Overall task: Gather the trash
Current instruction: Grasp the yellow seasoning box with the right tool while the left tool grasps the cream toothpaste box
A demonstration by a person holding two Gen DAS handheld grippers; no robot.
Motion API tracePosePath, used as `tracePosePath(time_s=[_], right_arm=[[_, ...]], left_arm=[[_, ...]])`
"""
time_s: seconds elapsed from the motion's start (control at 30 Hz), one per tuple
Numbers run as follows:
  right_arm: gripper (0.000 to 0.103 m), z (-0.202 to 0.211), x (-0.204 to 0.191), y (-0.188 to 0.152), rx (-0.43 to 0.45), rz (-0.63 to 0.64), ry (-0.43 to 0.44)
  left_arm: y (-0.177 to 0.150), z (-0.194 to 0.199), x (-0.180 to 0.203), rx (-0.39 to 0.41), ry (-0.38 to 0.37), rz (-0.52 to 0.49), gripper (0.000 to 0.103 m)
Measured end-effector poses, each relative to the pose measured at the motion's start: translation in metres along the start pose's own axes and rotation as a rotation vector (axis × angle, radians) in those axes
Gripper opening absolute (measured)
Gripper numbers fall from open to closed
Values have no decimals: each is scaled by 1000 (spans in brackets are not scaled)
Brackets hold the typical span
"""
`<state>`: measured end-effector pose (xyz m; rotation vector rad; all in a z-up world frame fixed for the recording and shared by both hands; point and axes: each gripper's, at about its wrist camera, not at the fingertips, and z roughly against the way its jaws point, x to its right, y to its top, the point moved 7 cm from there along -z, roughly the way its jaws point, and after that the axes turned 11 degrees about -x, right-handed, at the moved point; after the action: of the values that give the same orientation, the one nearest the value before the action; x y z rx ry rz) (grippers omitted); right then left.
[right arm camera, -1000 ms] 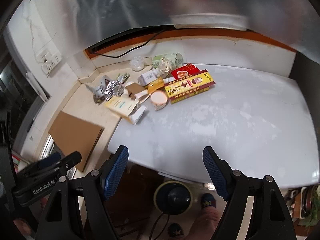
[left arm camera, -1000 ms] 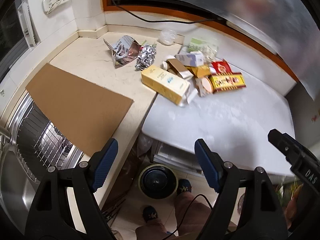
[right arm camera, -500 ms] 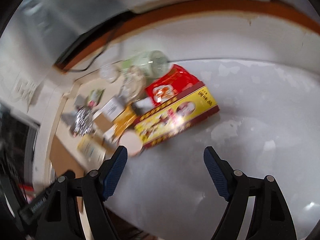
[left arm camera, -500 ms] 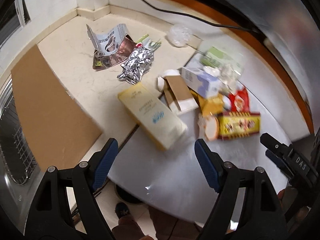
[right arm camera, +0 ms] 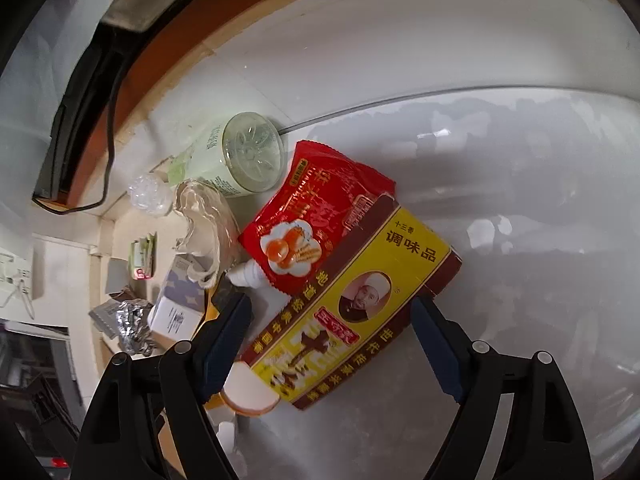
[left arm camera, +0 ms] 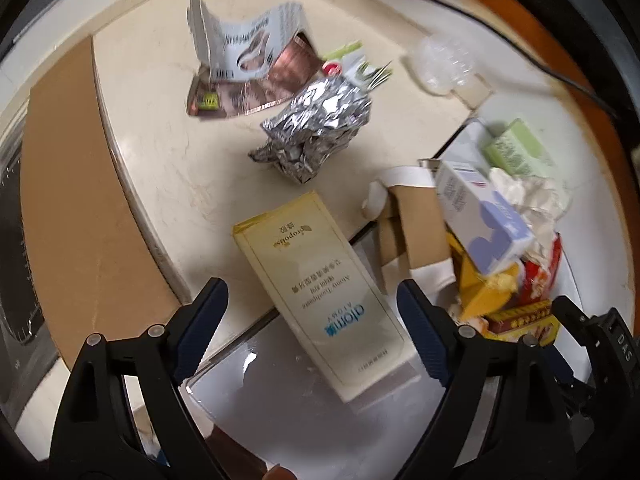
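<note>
Bare white table (right arm camera: 520,160) right — open passage, trash heap (right arm camera: 224,216) crowding left

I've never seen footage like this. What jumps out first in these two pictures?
A heap of trash. Under the left gripper, whose jaws are opening, a pale yellow toothpaste box lies across the counter's edge, with crumpled foil behind it. Under the right gripper, also opening, lies a yellow seasoning box, with a red snack packet overlapping it.

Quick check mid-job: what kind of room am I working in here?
Most likely a home kitchen: a beige stone counter running into a corner, a seasoning box and a red food packet among the litter, and crumpled foil.
</note>
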<state>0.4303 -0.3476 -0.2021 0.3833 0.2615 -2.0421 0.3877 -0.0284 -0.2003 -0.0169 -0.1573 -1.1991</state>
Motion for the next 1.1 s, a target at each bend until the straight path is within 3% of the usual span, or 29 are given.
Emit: tracePosePath(time_s=[0.27,0.5,0.77,0.97,1.1], right_arm=[[84,-14,-6,-8,-17,1,-133],[84,-30,12,-25,-78,-42,-122],[85,-43,0,-20,-94,-93,-95],[85,-50,-17,-21,-54,-54,-167],[77,-54,-26,-27,-40,14,-200]], left_arm=[[1,-33,-7,-67,31,50,85],[-9,-49,-15,-91,34,47,85],[-22,-50,-29,-94,16,83,84],[-32,-51,-42,-83,1,103,76],[-44,-40,-40,-75,-1,91,61]])
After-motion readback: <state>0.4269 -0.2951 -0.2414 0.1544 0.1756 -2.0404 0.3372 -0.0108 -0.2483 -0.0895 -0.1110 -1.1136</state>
